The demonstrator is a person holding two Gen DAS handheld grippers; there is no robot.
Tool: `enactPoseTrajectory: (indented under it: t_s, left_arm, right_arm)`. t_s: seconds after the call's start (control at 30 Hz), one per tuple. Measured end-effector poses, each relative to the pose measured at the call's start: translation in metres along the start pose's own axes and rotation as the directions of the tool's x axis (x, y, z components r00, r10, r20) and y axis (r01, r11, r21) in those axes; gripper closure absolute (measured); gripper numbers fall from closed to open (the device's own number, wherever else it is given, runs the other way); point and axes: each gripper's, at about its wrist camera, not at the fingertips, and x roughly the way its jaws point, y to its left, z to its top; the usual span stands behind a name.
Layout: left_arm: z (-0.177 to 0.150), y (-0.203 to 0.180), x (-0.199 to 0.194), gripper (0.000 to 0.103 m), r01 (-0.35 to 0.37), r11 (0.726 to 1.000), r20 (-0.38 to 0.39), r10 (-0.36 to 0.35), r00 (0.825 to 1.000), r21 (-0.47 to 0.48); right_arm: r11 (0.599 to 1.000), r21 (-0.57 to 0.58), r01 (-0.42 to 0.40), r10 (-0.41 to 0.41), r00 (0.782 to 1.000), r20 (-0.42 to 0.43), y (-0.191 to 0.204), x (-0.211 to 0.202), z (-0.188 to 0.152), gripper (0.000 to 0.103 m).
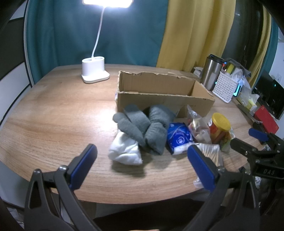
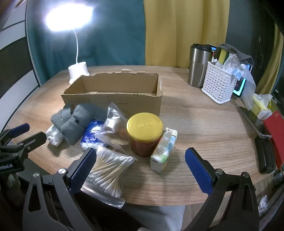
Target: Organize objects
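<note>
Cotton-swab bag (image 2: 106, 170) partly behind spread right fingers (image 2: 198, 170); left fingers (image 1: 202, 165) spread, hiding it; box (image 2: 113, 92) interior unseen

Left wrist view: lamp head (image 1: 107, 3) cut off by the top edge, blown out white. Bag of cotton swabs (image 1: 211, 151) mostly hidden behind the left gripper's right finger (image 1: 202, 167). Jar (image 1: 220, 129) label unreadable, partly covered by a clear bag (image 1: 197, 124).

Right wrist view: cardboard box (image 2: 113, 99) floor hidden by its near wall. Red box (image 2: 275, 133) cut off at the right edge. Lid (image 2: 144, 127) embossing too small to read.
</note>
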Motion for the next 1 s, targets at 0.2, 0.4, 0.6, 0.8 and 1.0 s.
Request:
enactPoseTrajectory:
  t_s: [0.2, 0.4, 0.6, 0.8, 1.0]
  left_arm:
    - [-0.001, 0.0013, -0.0006, 0.0, 0.0, 1.0, -0.003, 0.0, 1.0, -0.003]
    - [-0.0011, 0.0017, -0.001, 0.0, 0.0, 1.0, -0.002, 0.0, 1.0, -0.003]
    - [-0.0016, 0.0029, -0.0017, 0.0, -0.001, 1.0, -0.003, 0.001, 1.0, -0.005]
    - [-0.0017, 0.0026, -0.0018, 0.0, -0.001, 1.0, -0.005, 0.001, 1.0, -0.006]
    - [-0.0028, 0.0017, -0.0004, 0.0, 0.001, 1.0, -0.01, -0.001, 1.0, -0.004]
  right_arm:
    - [1.0, 0.0, -0.001, 0.001, 1.0, -0.002, -0.0002, 0.0, 0.0003, 0.001]
    - [1.0, 0.0, -0.002, 0.002, 1.0, -0.005, -0.0001, 0.0002, 0.0005, 0.001]
    - [1.0, 0.0, -0.002, 0.002, 1.0, -0.005, 0.0006, 0.0003, 0.0004, 0.001]
    - [1.0, 0.0, -0.002, 0.002, 1.0, -0.007, 0.0023, 0.0012, -0.0008, 0.001]
    - [1.0, 0.003, -0.002, 0.002, 1.0, -0.011, 0.002, 0.0025, -0.0017, 0.001]
